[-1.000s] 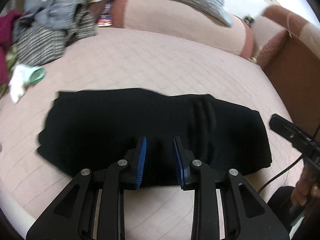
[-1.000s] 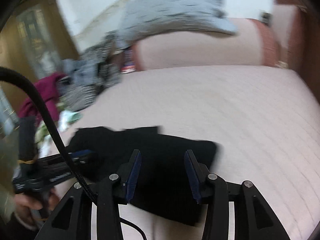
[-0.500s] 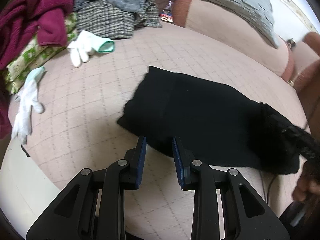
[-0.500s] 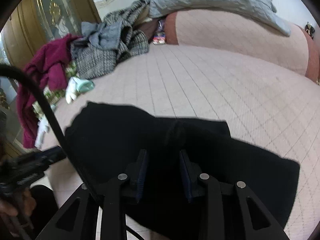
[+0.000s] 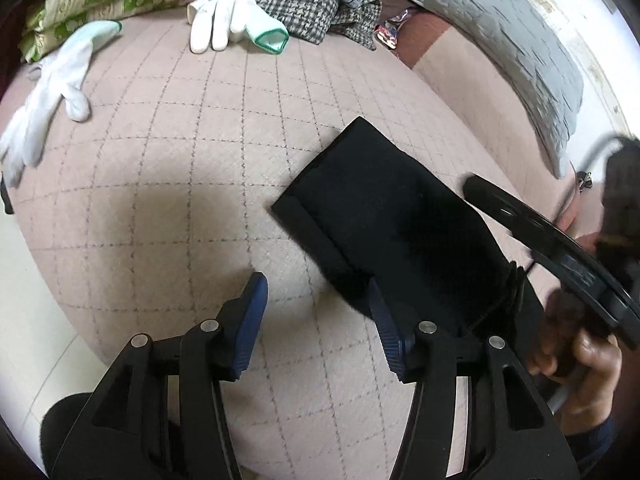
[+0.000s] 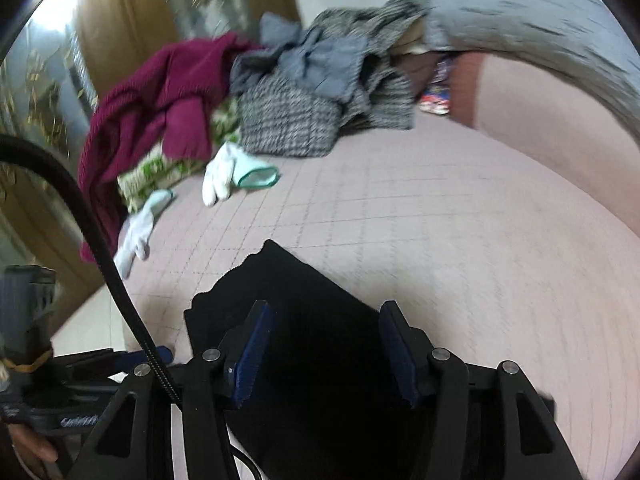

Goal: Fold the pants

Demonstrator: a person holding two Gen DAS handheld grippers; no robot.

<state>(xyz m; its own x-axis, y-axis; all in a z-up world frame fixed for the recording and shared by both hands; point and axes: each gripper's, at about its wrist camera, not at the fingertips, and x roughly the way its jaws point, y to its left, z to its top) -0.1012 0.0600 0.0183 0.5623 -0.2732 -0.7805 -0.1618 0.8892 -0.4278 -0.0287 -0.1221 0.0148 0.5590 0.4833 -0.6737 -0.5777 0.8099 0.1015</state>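
The black pants (image 5: 384,216) lie folded into a compact rectangle on the pink quilted bed (image 5: 168,168). My left gripper (image 5: 316,312) is open and empty, hovering at the near left edge of the pants; its right finger (image 5: 380,320) overlaps the fabric's edge. My right gripper (image 6: 324,344) is open and empty, right above the pants (image 6: 320,320), with the cloth showing between its blue pads. The right gripper's body (image 5: 560,256) shows at the right of the left wrist view, held in a hand.
Two white gloves (image 5: 236,16) (image 5: 44,88) lie on the bed's far left. A heap of clothes (image 6: 288,96), maroon, grey and checked, sits behind them. A grey quilt (image 5: 512,40) lies over the pink bolster at the back. The bed's edge and pale floor (image 5: 24,304) are at the left.
Both grippers have opened wider and swung left towards the gloves and clothes heap. The pants now appear as a narrower, more compact fold, to the left gripper's right.
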